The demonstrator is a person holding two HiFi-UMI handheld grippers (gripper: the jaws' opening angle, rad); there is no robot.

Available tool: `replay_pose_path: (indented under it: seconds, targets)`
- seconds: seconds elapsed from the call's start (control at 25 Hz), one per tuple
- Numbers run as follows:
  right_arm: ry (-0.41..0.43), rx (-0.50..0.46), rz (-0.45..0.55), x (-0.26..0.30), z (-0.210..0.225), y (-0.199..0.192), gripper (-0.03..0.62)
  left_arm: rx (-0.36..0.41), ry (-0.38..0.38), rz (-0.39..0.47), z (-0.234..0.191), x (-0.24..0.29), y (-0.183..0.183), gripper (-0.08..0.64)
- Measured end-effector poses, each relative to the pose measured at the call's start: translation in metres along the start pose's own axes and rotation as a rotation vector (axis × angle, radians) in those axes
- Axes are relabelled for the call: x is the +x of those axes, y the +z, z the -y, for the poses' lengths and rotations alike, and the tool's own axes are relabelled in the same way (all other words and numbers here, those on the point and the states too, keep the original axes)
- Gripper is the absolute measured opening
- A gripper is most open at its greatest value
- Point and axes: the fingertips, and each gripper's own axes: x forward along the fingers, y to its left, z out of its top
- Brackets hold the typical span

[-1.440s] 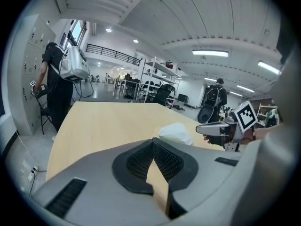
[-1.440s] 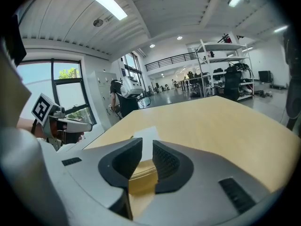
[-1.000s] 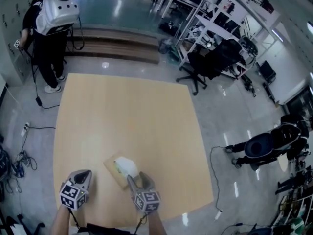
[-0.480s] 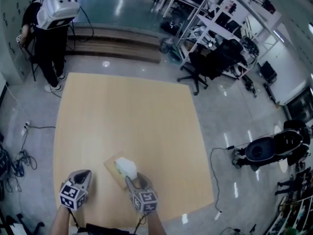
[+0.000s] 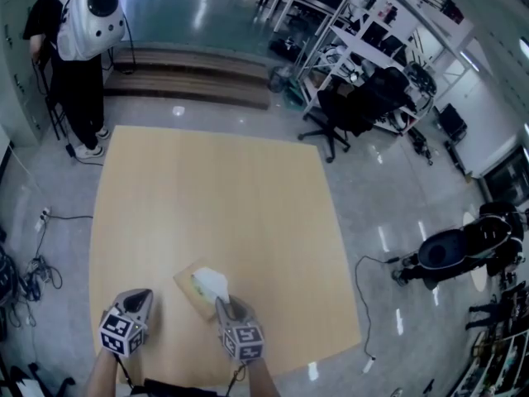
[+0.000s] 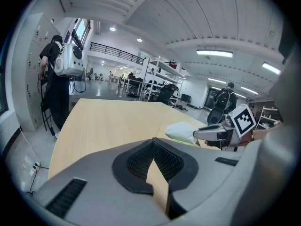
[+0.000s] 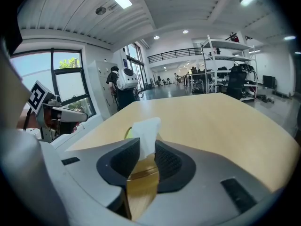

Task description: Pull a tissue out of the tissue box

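The right gripper (image 7: 147, 145) has just been closing its jaws, and they now pinch the white tissue (image 7: 145, 128) standing between them. The left gripper (image 6: 153, 144) has its jaws together on nothing. The head view shows the whole tissue box (image 5: 187, 290), just ahead of the right gripper's tips; that gripper's own view shows mostly the tissue.

This is a large open lab or workshop hall. Metal shelving racks (image 5: 364, 35) loaded with gear, office chairs (image 5: 354, 107), a polished floor (image 5: 198, 11), a mezzanine railing (image 6: 115, 55) and wall lockers (image 6: 30, 65) show it.
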Motion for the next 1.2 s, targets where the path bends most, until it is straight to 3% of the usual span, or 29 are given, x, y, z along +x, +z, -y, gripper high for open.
replay_pose_path:
  seconds: [0.36, 1.2]
  targets:
    - [-0.001, -0.013, -0.008, 0.000, 0.004, 0.001, 0.009, 0.001, 0.007, 0.001, 0.002, 0.004, 0.002, 0.008]
    - [0.012, -0.049, 0.057, -0.012, -0.004, 0.020, 0.006, -0.001, 0.037, 0.067, -0.001, -0.010, 0.010, 0.008]
